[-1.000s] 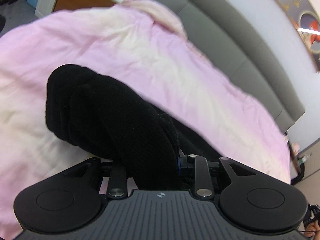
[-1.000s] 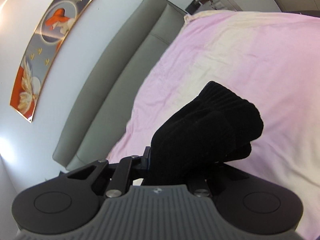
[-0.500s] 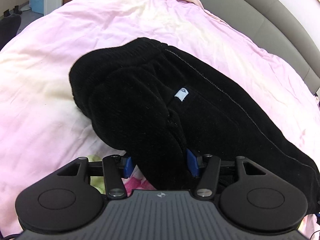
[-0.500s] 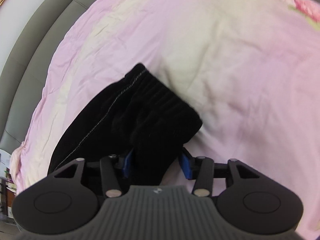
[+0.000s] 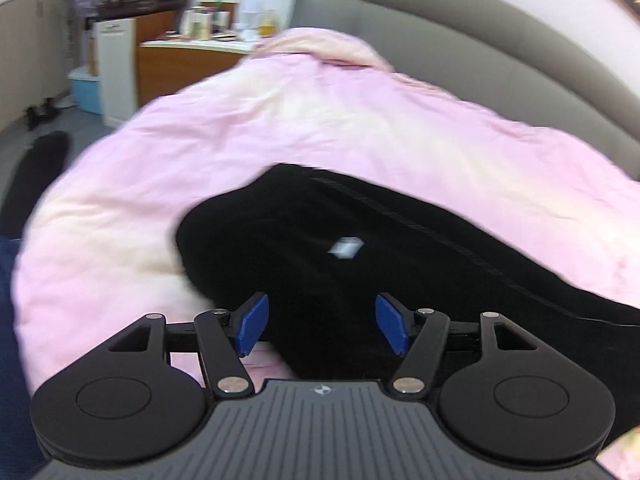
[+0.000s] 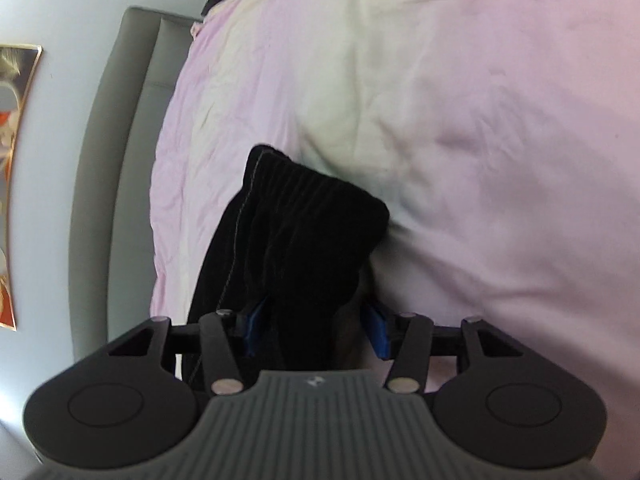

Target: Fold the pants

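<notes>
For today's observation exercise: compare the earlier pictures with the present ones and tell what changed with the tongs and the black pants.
Both tongs let go: the left tongs and right tongs have just been opening, pads clear of the black pants, which dropped from being held up to lying on the pink duvet. The duvet and grey headboard stayed put.

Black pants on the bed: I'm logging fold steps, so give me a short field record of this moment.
garment: black pants, lying on the pink duvet
label: small pale tag facing up
left tool: open, jaws just widened, cloth between but pads clear
right tool: open, jaws just widened, pants end between
backdrop: grey headboard
</notes>
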